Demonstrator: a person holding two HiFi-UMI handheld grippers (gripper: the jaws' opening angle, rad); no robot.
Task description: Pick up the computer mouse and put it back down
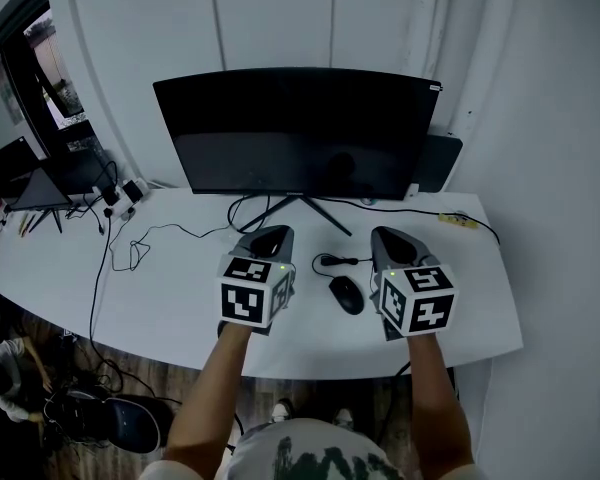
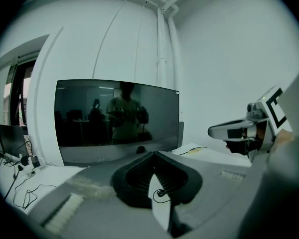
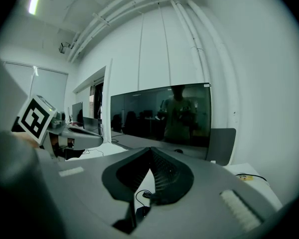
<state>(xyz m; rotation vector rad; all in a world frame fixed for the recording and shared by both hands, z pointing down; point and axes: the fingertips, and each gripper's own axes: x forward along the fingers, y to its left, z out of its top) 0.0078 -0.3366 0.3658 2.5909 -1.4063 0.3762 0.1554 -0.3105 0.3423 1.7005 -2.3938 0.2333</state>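
White desk before the monitor carries the computer mouse, lying between your left gripper and right gripper; both hover, jaws pressed together on nothing.

No legible txt, brand name or no. in any view. Only sign-like marks are black & white square code patterns, not letters. One set is on the marker cube of the left tool. The other is on the marker cube of the right tool. One face of each cube also shows in the other tool's view, w/ the same blocky pattern. Monitor at the tabletop's far edge: dark screen, any bezel logo too small to read.
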